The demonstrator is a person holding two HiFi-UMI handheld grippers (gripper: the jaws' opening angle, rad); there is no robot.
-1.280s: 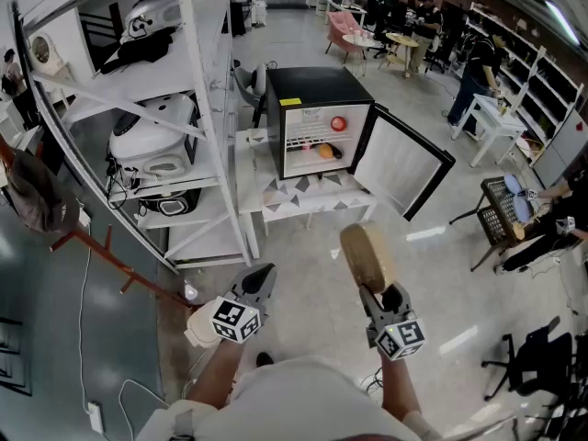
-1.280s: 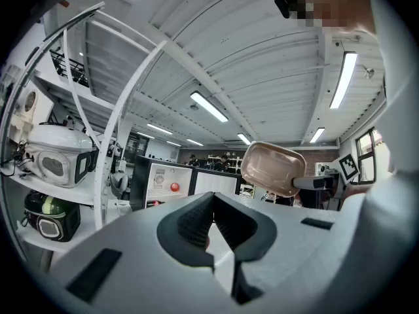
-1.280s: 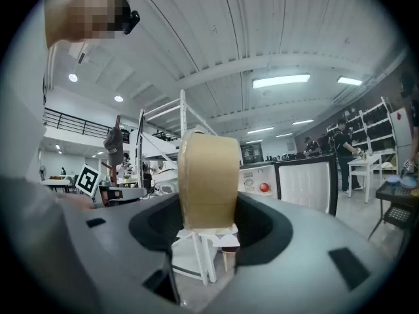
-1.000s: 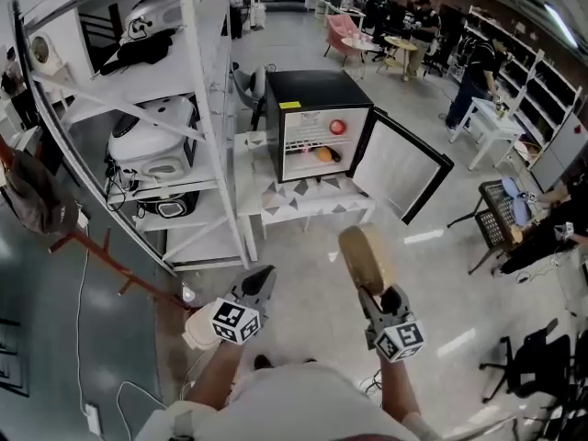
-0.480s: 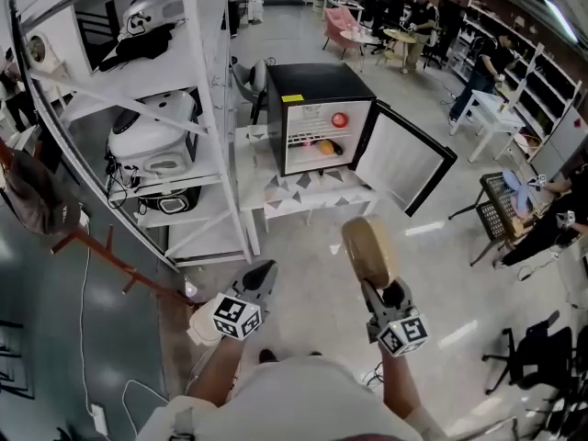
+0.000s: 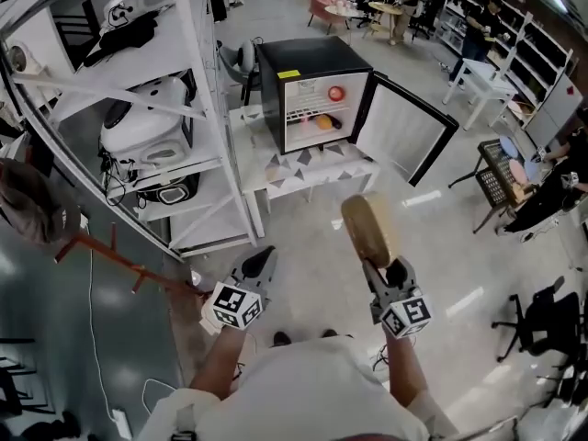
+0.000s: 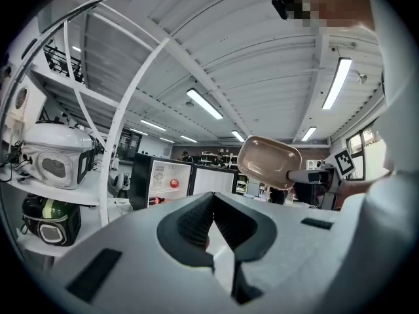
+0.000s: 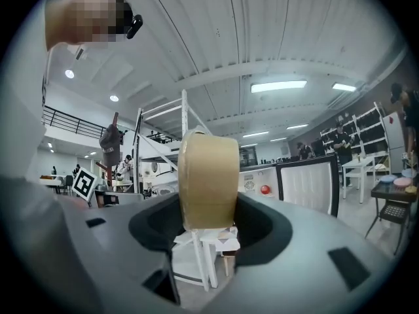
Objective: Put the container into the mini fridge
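Observation:
The black mini fridge (image 6: 308, 79) stands on a low white table (image 6: 317, 180) ahead of me, its door (image 6: 401, 139) swung open to the right. A red item and an orange item show on its lit shelves. My right gripper (image 6: 375, 260) is shut on a tan oval container (image 6: 367, 227), held on edge above the floor and well short of the fridge. In the right gripper view the container (image 8: 208, 178) fills the gap between the jaws, with the fridge (image 8: 256, 177) behind it. My left gripper (image 6: 258, 264) is shut and empty, its pads meeting in the left gripper view (image 7: 213, 216).
A tall white shelf rack (image 6: 197, 108) with appliances stands left of the fridge. A red-brown stand (image 6: 110, 255) leans at my left. A black chair (image 6: 542, 324) and a black crate (image 6: 496, 186) sit to the right. People and desks fill the far room.
I have stepped a little closer to the fridge, and the view has tilted. Both grippers hold the same pose, the container still in the right one.

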